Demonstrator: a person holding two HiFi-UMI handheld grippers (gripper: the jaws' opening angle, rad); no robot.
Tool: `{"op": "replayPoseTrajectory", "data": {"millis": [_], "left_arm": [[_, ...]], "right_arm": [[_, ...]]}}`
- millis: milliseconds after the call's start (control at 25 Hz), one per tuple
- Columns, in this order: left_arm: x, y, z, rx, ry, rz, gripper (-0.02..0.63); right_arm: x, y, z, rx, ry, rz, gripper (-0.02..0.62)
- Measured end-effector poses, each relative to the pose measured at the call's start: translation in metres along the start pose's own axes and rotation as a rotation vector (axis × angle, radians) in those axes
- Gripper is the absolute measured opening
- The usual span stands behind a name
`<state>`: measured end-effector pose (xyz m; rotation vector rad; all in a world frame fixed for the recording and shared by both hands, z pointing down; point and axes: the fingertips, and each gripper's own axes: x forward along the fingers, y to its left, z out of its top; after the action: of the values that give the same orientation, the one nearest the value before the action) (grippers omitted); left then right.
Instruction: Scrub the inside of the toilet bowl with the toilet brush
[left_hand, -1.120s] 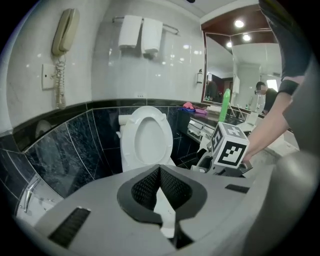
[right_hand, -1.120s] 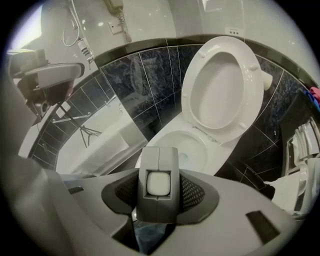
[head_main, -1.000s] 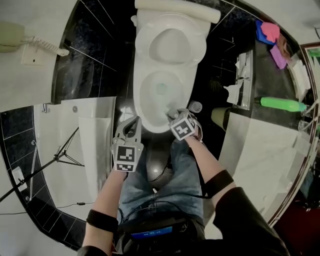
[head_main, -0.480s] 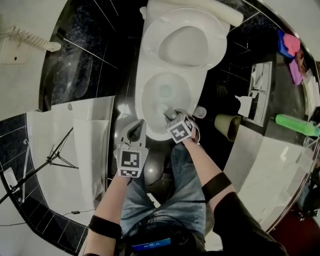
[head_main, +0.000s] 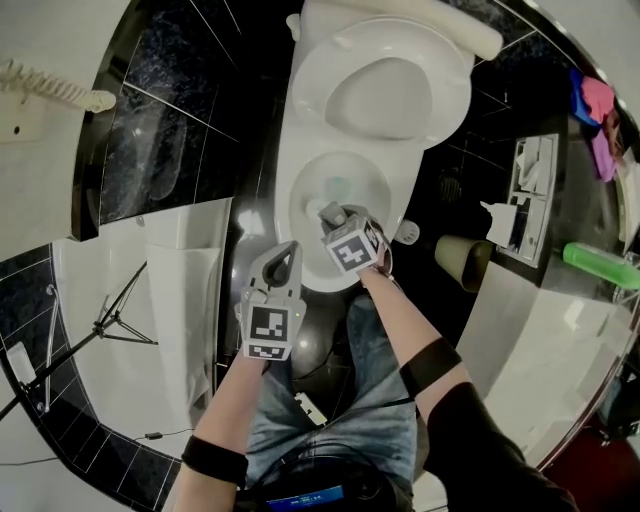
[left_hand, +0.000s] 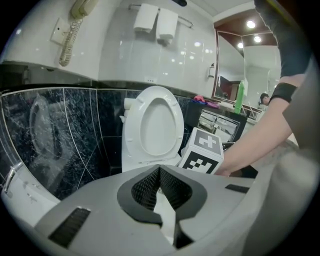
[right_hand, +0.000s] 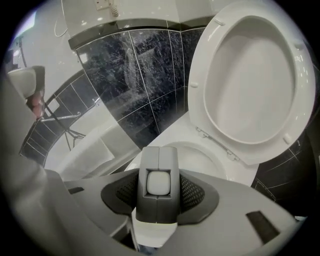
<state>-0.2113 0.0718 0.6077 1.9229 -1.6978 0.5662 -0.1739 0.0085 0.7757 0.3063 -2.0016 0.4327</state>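
**A:** What had the right gripper (head_main: 338, 222) got hold of?

**B:** It was clamped on the grey handle (right_hand: 158, 207) of the toilet brush. The handle's top end stuck out past its jaws. No view showed the bristle end.

**A:** And what had changed?

**B:** A second before, it sat at the near right edge of the rim. Now it had come in over the near rim of the toilet bowl (head_main: 283, 205), with the open bowl straight ahead of its jaws and below them. The raised seat (head_main: 398, 95) stood beyond that. The grip looked the same as before.

**A:** The other one?

**B:** The left gripper (head_main: 289, 250) hung just beside it, on the person's side. Its jaws were together on nothing, and it was clear of the toilet.

**A:** So where did that leave the job?

**B:** I judged the brush delivered but the scrubbing not yet begun. The bristles would next have to go down against the inner wall.
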Motion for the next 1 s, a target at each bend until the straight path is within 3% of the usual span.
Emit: {"op": "replayPoseTrajectory", "data": {"millis": [280, 560, 1000], "left_arm": [[0.013, 0.009, -0.003, -0.004, -0.003, -0.001, 0.002], [0.023, 0.010, -0.007, -0.004, 0.006, -0.009, 0.002], [0.036, -0.016, 0.000, -0.002, 0.017, -0.048, 0.002]], "right_arm": [[0.008, -0.037, 0.039, 0.076, -0.093, -0.075, 0.196], [0.005, -0.080, 0.052, 0.143, -0.142, -0.136, 0.196], [-0.024, -0.135, 0.016, 0.190, -0.105, -0.240, 0.195]]}}
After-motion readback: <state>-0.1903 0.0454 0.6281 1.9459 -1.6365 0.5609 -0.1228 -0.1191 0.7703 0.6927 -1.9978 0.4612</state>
